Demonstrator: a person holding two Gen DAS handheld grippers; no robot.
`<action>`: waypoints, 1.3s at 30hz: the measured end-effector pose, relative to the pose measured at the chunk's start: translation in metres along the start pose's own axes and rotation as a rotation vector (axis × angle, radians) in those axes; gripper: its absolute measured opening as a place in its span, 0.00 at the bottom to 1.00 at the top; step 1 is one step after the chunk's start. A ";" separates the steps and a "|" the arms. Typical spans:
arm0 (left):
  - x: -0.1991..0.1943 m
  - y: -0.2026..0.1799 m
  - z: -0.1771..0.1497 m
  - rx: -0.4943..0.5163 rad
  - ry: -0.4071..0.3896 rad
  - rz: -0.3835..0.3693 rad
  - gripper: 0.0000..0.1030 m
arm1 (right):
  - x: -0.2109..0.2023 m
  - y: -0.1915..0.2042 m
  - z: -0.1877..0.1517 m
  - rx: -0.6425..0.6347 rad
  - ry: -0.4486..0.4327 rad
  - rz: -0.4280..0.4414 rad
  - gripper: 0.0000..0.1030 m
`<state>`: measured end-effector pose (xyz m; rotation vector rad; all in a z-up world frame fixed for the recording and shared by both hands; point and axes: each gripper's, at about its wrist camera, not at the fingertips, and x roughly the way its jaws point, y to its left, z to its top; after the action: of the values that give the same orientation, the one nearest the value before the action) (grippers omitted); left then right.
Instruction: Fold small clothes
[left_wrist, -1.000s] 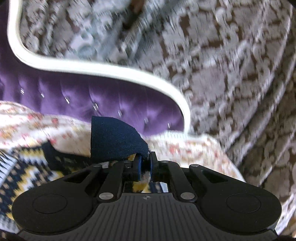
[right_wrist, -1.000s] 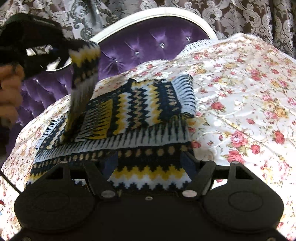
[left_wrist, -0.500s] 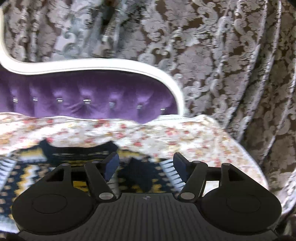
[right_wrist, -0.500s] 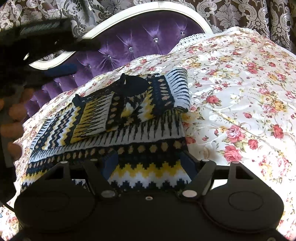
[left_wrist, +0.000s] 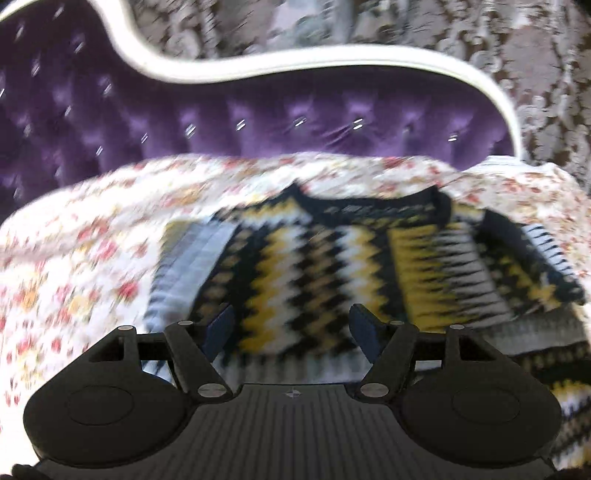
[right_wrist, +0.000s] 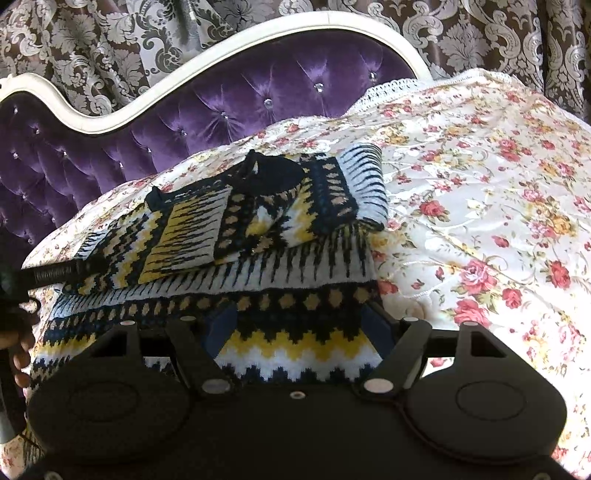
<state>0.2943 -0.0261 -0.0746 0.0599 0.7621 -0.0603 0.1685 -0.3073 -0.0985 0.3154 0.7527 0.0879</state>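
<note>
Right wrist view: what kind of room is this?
Likely a bedroom. A floral bedspread covers a bed with a tufted purple headboard, and damask curtains hang behind it. A sweater lies on the bedspread.

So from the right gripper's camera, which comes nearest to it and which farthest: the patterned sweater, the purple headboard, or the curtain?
1. The sweater, right beneath the open right gripper.
2. The purple headboard, beyond the floral bedspread, upper left.
3. The curtain, behind the headboard's white rim, along the top.
</note>
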 end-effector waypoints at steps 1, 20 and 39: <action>0.001 0.005 -0.003 -0.014 0.005 0.006 0.65 | 0.000 0.001 0.000 -0.005 -0.008 0.002 0.75; 0.007 0.016 -0.048 0.022 -0.112 -0.015 0.82 | -0.004 0.012 0.001 -0.078 -0.180 -0.094 0.83; 0.007 0.018 -0.054 0.015 -0.137 -0.021 0.83 | 0.091 0.050 0.069 -0.279 -0.030 -0.266 0.75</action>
<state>0.2634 -0.0046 -0.1183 0.0611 0.6250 -0.0894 0.2836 -0.2595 -0.0959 -0.0496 0.7357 -0.0633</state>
